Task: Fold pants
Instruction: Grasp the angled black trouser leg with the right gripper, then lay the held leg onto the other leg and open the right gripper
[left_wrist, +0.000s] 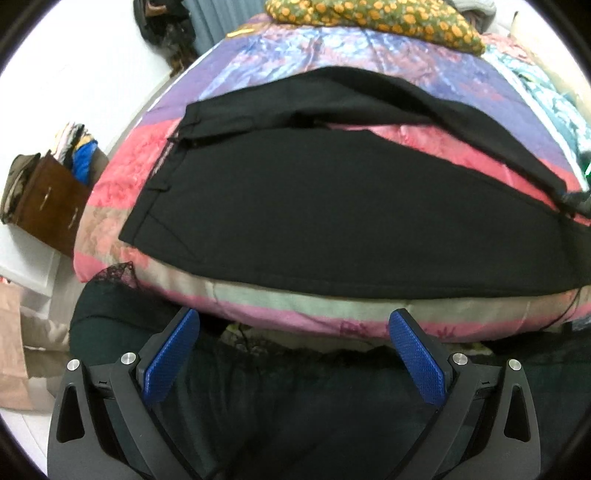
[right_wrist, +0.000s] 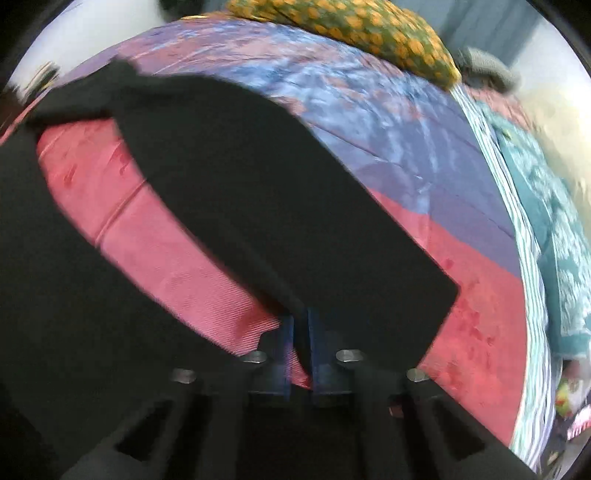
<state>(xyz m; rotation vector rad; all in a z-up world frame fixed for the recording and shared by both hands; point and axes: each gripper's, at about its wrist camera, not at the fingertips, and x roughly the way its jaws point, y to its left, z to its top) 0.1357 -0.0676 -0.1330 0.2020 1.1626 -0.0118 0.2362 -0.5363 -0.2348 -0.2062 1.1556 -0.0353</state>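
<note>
black woven-cloth pants (left_wrist: 332, 206) spread flat on a bed under a glossy satin quilt in pink, purple and pale green bands (left_wrist: 280, 306), faintly patterned. waistband at the left with belt loops and a thin stitched edge; near leg lying broad and smooth along the quilt's front edge, far leg angled away to the right, a wedge of pink quilt showing between them.

left tool (left_wrist: 293, 332) open wide, hanging off the bed's near edge and clear of the pants; blue cross-hatched rubber pads (left_wrist: 417, 358) on matte black arms with round silver bolts. dark green cloth with black lace trim (left_wrist: 110, 277) below it.

right tool (right_wrist: 300, 332) closed, its blue pads pinching the hem end of the far pant leg (right_wrist: 295, 221), seen blurred from the right wrist.

mustard-and-green floral fabric bundle (left_wrist: 376, 18) heaped at the far side of the bed. teal and white patterned cloth (right_wrist: 546, 206) with a striped border along the right edge. brown wooden box (left_wrist: 51, 206) stuffed with folded fabrics on the white floor at left, beside a tan paper bag (left_wrist: 11, 343).

no readable writing or labels anywhere.
</note>
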